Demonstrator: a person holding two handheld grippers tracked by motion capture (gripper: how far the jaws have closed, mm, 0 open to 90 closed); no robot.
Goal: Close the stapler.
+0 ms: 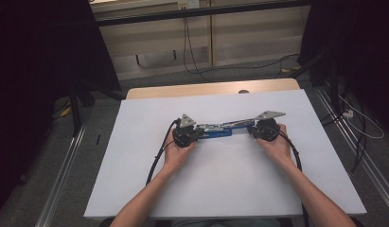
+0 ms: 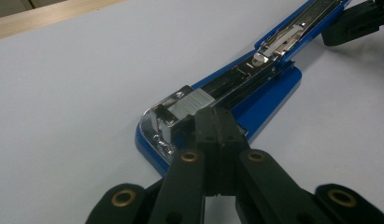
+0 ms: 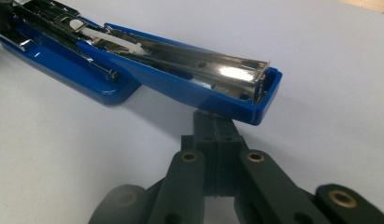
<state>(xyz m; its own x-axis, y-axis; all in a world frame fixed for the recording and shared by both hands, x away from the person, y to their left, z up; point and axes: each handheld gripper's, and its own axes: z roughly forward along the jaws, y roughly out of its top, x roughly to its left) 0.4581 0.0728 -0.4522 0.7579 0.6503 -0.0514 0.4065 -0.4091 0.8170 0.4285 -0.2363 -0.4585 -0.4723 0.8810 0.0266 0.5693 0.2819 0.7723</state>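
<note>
While both hands rest low on the table (image 1: 135, 165), each gripper's jaws are together beside the opened stapler (image 1: 220, 128).

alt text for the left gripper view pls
A blue stapler with a shiny metal staple channel lies swung fully open on a white table. The left gripper, its black jaws shut together, sits against the stapler's front end beside a grey staple block; another black gripper shows at the far end.

From my high view the stapler (image 1: 219, 130) is too small to read any detail. In the left gripper view my left gripper (image 2: 216, 122) hides the stapler's near end (whether it presses there, I cannot tell), and the picture's top edge cuts off the far end.
</note>
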